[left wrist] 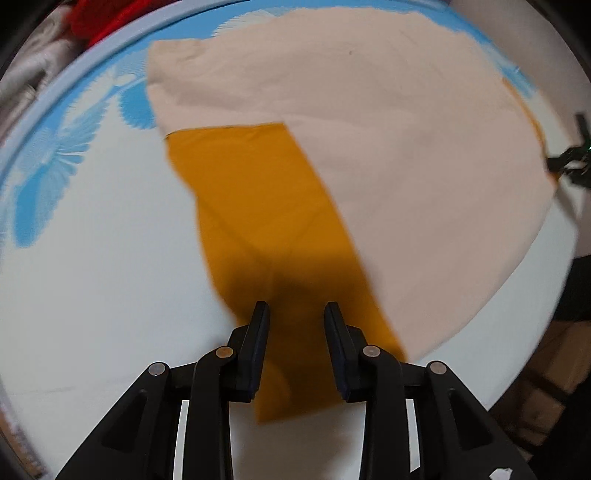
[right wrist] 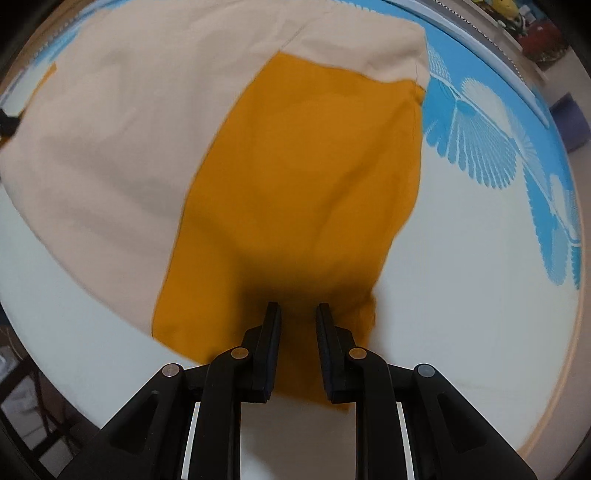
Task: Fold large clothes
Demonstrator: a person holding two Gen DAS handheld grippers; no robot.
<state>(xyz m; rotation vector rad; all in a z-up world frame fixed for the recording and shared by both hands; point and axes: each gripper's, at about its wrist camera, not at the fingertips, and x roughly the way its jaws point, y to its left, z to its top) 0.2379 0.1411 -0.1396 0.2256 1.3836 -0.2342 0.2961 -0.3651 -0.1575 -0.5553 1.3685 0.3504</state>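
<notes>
Home bedroom, by the look: bed point(right wrist: 461, 258) spread with white sheet printed in blue leaves, heaped laundry point(left wrist: 48, 74) alongside, toys on a shelf point(right wrist: 517, 18).

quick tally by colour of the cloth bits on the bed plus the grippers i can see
Beige garment body: 1
Mustard sleeves: 2, one under the left gripper at, one under the right gripper at
Blue and white bedsheet: 1
Red cloth off the bed edge: 1
Black grippers: 2
Total: 7
</notes>
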